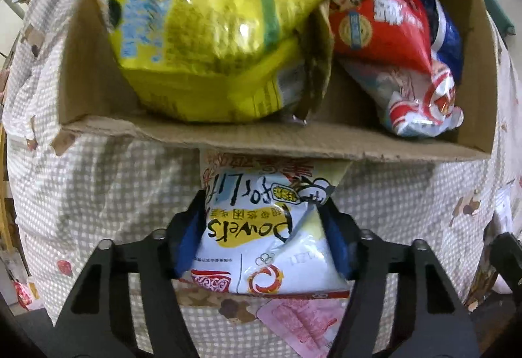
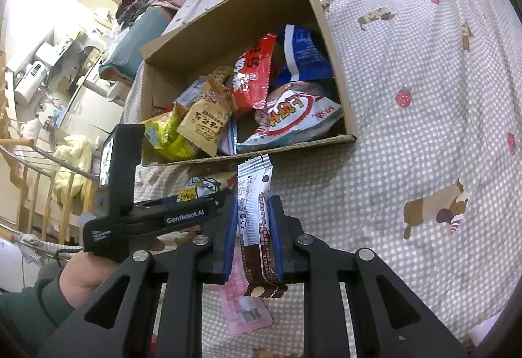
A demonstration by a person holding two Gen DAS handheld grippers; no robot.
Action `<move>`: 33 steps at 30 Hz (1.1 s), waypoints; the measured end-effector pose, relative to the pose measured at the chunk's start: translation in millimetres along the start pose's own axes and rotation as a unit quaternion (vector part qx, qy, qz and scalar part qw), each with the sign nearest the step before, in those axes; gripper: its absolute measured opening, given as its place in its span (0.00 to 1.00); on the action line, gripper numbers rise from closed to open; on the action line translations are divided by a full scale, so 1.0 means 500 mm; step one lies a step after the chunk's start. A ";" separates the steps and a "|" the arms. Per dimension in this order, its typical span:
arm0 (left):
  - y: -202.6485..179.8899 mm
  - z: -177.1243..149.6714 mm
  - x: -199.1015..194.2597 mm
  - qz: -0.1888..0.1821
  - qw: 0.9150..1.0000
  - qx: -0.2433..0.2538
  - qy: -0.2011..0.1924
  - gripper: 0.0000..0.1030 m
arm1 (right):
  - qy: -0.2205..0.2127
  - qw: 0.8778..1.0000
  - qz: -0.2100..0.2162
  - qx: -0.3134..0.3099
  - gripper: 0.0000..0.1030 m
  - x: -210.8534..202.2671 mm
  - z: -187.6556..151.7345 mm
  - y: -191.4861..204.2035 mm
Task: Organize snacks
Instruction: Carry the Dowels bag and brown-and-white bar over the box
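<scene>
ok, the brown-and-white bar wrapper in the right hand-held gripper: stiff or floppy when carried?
Probably semi-floppy: the brown-and-white bar wrapper stands upright between the right hand-held gripper fingers, but its free top end leans slightly. Likely light, since a narrow pinch holds it. The glossy film could slip.

Matt cardboard box (image 1: 228,136); glossy, prob. foil snack bags (image 1: 202,32).

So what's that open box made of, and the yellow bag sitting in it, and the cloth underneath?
The box looks like plain brown corrugated cardboard, matte, with ragged torn edges. The yellow snack bag seems to be thin plastic film: it is glossy, creased, and catches bright glints. The checked sheet appears to be soft woven fabric, matte and wrinkled, printed with small dogs and strawberries.
</scene>
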State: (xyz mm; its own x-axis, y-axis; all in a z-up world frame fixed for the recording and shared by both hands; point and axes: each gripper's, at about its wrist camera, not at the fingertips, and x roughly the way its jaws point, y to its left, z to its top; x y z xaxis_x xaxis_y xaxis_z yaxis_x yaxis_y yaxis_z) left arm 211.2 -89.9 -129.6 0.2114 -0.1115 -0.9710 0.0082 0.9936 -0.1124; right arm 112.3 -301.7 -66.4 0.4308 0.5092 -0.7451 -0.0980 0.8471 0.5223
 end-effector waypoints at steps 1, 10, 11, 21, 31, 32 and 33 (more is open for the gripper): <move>-0.003 0.000 -0.005 0.007 1.000 0.005 -0.006 0.53 | 0.000 1.000 0.001 0.000 0.19 0.000 0.001 0.001; 0.037 -0.036 -0.069 0.019 0.999 -0.001 -0.026 0.44 | 0.001 1.000 0.005 -0.005 0.19 0.003 0.001 0.009; 0.041 -0.042 -0.080 0.020 0.999 0.000 -0.030 0.43 | 0.001 1.000 0.005 -0.006 0.19 0.003 0.000 0.010; 0.078 -0.112 -0.170 0.027 0.997 0.004 -0.073 0.39 | -0.001 1.000 0.005 -0.012 0.19 0.000 -0.015 0.022; 0.112 -0.133 -0.314 0.004 0.987 -0.008 -0.159 0.38 | -0.025 0.999 0.034 -0.026 0.19 -0.040 -0.017 0.045; 0.117 -0.126 -0.324 0.005 0.986 -0.007 -0.168 0.38 | -0.032 0.998 0.037 -0.029 0.19 -0.047 -0.012 0.049; 0.119 -0.117 -0.336 0.007 0.984 -0.006 -0.177 0.38 | -0.039 0.998 0.041 -0.031 0.19 -0.055 -0.006 0.054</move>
State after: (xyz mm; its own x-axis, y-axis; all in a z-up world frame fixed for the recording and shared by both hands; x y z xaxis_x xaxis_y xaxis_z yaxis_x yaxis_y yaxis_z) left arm 118.8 -12.8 14.6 0.5394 -0.0837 -0.8379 -0.0084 0.9945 -0.1048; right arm 95.2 -292.5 -32.8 0.4883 0.5651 -0.6650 -0.1896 0.8125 0.5513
